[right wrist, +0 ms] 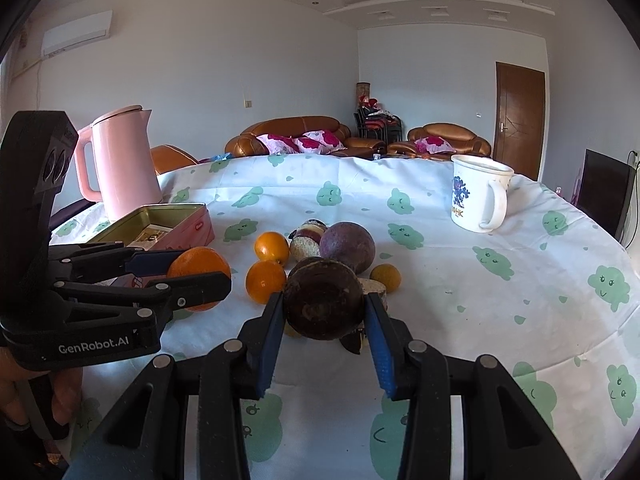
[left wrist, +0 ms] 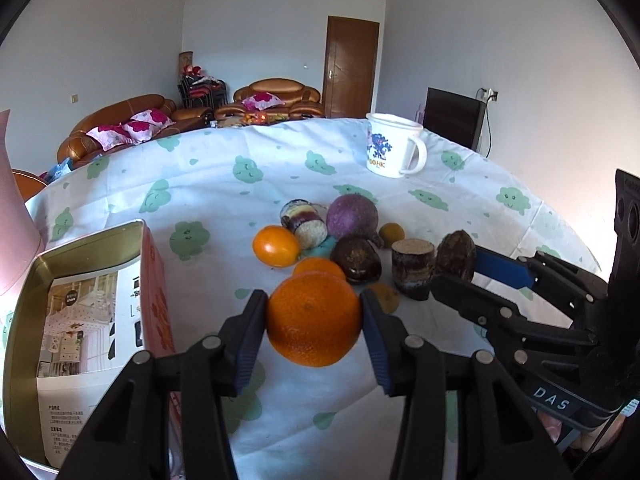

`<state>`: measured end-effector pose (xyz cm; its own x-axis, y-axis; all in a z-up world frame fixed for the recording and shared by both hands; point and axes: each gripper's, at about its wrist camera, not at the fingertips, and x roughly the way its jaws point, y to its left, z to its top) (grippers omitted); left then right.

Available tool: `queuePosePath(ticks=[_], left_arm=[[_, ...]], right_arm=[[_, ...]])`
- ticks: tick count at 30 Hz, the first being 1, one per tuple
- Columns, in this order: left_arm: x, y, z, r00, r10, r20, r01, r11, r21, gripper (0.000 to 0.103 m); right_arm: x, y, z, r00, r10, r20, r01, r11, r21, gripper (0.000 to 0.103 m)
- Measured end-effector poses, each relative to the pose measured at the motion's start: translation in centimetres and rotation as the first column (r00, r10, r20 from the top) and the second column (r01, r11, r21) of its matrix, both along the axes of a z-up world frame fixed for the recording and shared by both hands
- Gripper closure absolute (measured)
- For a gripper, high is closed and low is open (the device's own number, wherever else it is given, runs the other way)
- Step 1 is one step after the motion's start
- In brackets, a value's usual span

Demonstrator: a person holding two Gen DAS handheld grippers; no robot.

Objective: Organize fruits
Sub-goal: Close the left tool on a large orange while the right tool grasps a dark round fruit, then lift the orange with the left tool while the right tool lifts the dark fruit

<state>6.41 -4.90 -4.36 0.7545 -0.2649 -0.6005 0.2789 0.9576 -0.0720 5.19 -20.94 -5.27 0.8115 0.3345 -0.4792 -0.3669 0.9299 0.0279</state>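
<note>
Nearest, the left tongs (left wrist: 314,322) clamp a large orange (left wrist: 313,319) lifted beside the open tin (left wrist: 24,304). The right tongs (right wrist: 324,316) clamp a dark brown fruit (right wrist: 323,300). Behind, loose fruits (left wrist: 352,216) crowd the worktop (left wrist: 500,208); either round fruit could slip and roll off.

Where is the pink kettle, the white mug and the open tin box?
pink kettle (right wrist: 122,164), right wrist view, middle of its body
white mug (left wrist: 386,148), left wrist view, its printed side
tin box (left wrist: 24,312), left wrist view, its near inner wall
</note>
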Motion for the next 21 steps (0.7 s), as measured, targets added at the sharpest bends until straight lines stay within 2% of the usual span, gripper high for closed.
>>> queuePosePath(ticks=[21], left_arm=[[-1.8, 1.1, 1.3, 0.990, 0.067, 0.122, -0.064, 0.998, -0.025, 0.055]], right_arm=[[-1.0, -0.1, 0.3, 0.998, 0.008, 0.061, -0.008, 1.000, 0.006, 0.061]])
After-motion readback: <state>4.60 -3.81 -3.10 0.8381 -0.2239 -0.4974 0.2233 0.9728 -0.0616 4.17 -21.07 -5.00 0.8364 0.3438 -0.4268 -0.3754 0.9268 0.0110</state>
